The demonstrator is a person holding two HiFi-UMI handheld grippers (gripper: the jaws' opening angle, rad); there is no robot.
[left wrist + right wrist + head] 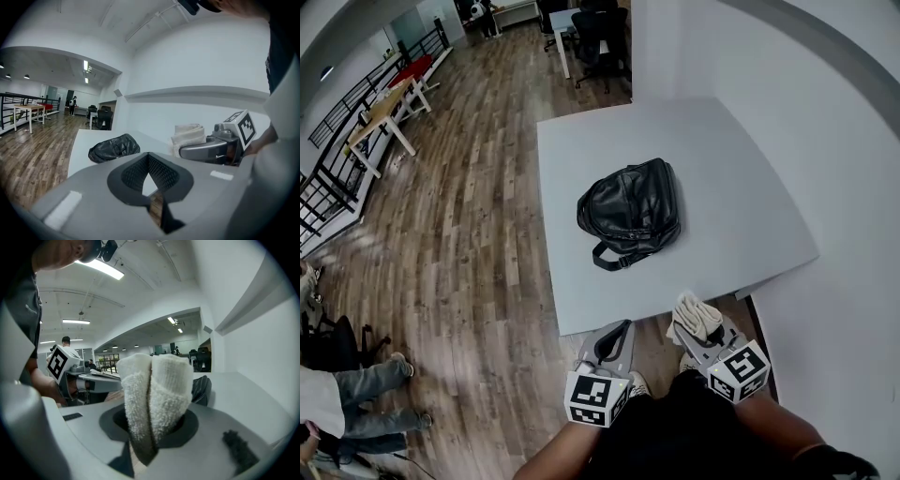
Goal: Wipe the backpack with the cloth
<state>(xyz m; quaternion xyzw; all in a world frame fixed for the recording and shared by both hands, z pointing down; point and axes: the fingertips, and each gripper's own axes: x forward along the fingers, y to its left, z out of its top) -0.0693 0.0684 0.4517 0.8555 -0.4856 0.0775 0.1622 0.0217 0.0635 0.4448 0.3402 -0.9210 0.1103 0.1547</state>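
My right claw (pixel 701 333) pinched a folded white cloth (pixel 696 314) just off the table's (pixel 741 206) near edge; my left claw (pixel 619 333) was pressed together, empty. The black leather backpack (pixel 630 214) lay mid-table. Unbraced, it could skid under wiping, or the cloth could work loose.

You have a white tabletop (pixel 731 178) before you, with a black backpack (pixel 630 211) lying near its middle, slightly toward the left edge.
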